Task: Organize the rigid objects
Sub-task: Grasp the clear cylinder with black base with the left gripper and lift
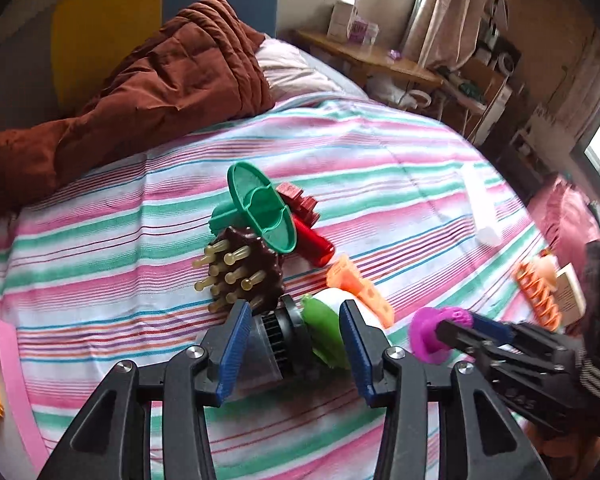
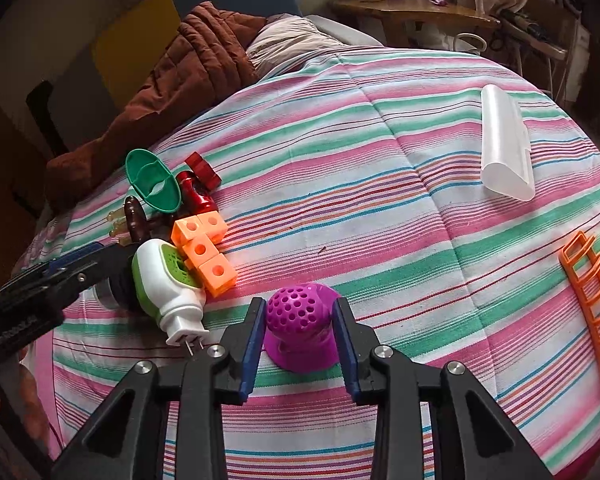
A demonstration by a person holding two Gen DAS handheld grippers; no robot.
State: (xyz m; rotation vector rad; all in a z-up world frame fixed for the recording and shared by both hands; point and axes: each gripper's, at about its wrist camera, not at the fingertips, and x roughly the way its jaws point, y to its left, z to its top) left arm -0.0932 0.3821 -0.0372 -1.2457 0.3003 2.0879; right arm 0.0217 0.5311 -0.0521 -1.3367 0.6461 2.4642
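Striped bedspread (image 2: 380, 168) carries a purple perforated knob (image 2: 300, 320), right gripper (image 2: 298, 332) jaws flanking it, grip unclear

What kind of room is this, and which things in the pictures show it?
Most likely a bedroom in a home. The toys lie on a bed with a striped sheet, a brown quilt and a pillow lie at its head, and a wooden side table stands near a curtained window.
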